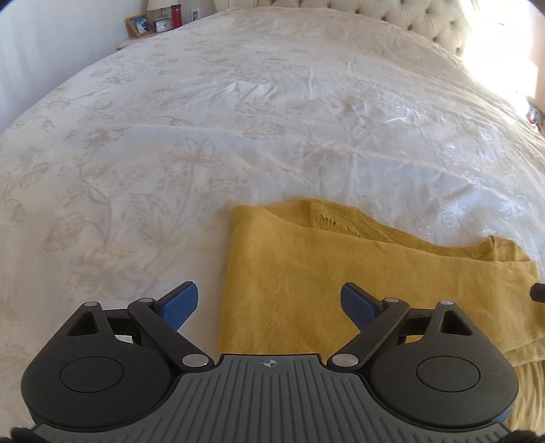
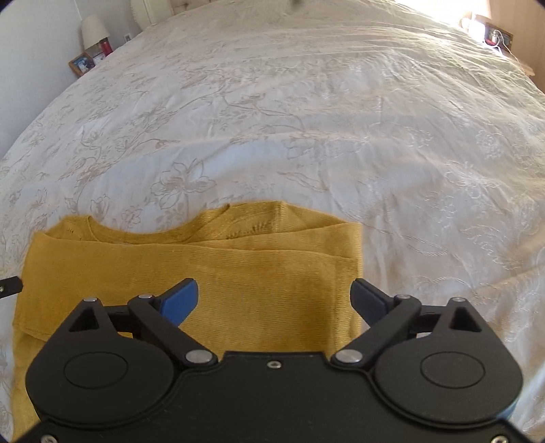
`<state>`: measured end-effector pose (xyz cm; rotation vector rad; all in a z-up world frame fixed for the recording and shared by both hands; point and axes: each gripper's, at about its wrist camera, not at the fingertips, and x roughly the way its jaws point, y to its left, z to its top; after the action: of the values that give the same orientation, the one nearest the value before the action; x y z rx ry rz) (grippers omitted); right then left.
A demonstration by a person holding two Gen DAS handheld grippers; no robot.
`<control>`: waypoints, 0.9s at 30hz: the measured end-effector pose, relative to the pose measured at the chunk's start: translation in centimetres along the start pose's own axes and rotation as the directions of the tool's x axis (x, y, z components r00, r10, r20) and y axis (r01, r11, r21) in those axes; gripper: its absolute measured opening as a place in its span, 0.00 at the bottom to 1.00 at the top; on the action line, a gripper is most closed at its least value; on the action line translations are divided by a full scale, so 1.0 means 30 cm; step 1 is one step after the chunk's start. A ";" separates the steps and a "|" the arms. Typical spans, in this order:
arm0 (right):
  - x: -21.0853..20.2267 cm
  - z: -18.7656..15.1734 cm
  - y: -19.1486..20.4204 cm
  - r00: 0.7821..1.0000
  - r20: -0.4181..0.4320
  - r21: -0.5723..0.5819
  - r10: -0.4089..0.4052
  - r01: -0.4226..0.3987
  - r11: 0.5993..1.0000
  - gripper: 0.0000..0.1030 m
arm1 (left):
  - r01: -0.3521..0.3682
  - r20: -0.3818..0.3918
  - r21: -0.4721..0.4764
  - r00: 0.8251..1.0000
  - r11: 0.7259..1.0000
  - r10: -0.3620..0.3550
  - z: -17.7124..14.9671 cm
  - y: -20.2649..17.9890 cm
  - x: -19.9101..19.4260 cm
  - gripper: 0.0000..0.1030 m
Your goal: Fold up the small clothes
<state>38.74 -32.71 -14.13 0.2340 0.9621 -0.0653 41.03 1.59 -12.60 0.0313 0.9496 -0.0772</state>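
White bedspread (image 1: 272,112) with a pale embroidered flower pattern fills both views, running back to a tufted headboard (image 1: 391,17) at the top of the left wrist frame and a nightstand with a red bottle (image 1: 175,15) at upper left. Your yellow garment (image 1: 306,272) lies flat on it in the lower middle of both frames, already doubled over lengthwise into a long band, with its neckline peeking out along the far edge.

Your left gripper (image 1: 269,301) hovers with its blue pads spread wide over the garment's left end, nothing between them. Your right gripper (image 2: 274,298) is also fully spread, empty, over the garment's right end (image 2: 351,259).

Judging by the layout, the next fold is end to end. Take each corner through both layers, close to the edge, so the underlayer does not slide out. Lift only enough to clear the cloth, carry across evenly, and match the edges before letting go.

It looks like a fine ribbed knit, soft and matte, with an openwork panel near the collar; it will likely stretch and cling a little. The bedspread is slightly wrinkled and gives underneath, so press lightly.
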 end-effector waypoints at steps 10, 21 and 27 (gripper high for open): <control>0.145 -0.031 -0.086 0.985 -0.133 0.014 -0.111 0.114 0.993 0.99 | -0.133 -0.098 0.026 0.986 0.991 0.135 0.022 0.079 0.218 1.00; -0.010 -0.090 -0.207 0.992 -0.097 0.153 -0.075 0.089 0.984 0.99 | -0.067 -0.066 0.008 0.996 0.998 0.068 0.009 0.125 0.096 1.00; -0.140 -0.195 -0.159 0.995 -0.097 0.151 -0.013 0.027 0.988 0.99 | -0.008 -0.081 0.032 0.997 0.999 0.011 -0.137 0.068 -0.063 1.00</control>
<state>30.88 -36.23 -14.72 0.3707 1.0561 -0.1473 36.76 3.98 -13.47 0.0685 1.0292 -0.0824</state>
